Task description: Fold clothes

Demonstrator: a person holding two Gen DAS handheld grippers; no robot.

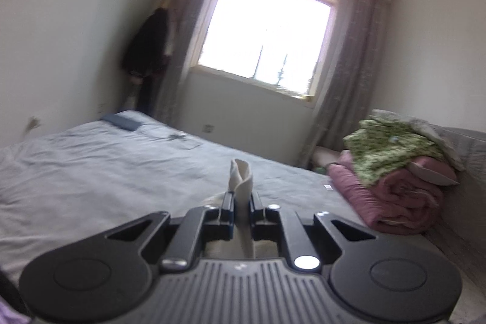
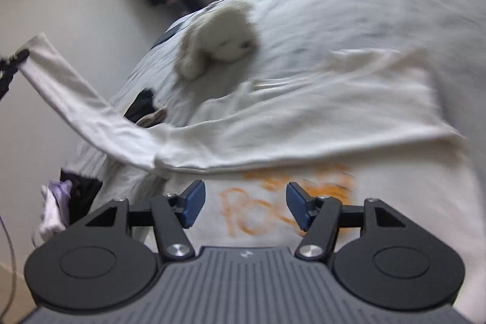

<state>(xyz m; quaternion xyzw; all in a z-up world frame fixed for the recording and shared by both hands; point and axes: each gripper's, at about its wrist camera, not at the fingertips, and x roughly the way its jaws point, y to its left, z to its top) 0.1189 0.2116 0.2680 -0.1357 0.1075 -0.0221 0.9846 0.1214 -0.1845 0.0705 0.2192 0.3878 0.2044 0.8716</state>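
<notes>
Cream long-sleeved shirt (image 2: 319,117) lies spread on the grey-sheeted bed (image 2: 349,5), body mostly flat, orange lettering (image 2: 273,202) face up near the lower edge. Left gripper (image 1: 242,204) is clamped tight on the cuff end of one sleeve (image 1: 241,175), a tuft of fabric standing up between its fingers; in the right wrist view that sleeve (image 2: 76,99) runs taut and lifted off the bed toward the far left, where the left gripper's tip (image 2: 13,59) is just visible. Right gripper (image 2: 244,207) hangs over the printed area with blue pads (image 2: 193,204) set wide apart, nothing between them, not touching cloth as far as the blur allows. Judged progress: early. The body shows no fold across it yet; only the first sleeve is raised, seemingly to be laid inward over the chest. Left to do: that sleeve, the other sleeve (not clearly seen), then body folds. Plush toy dog (image 2: 218,41) sits on the bed just beyond the shirt; dark clothes (image 2: 142,105) and a lilac garment (image 2: 56,202) wait at the bed's edge. Folded quilts (image 1: 391,178) stacked by the window (image 1: 264,32).
</notes>
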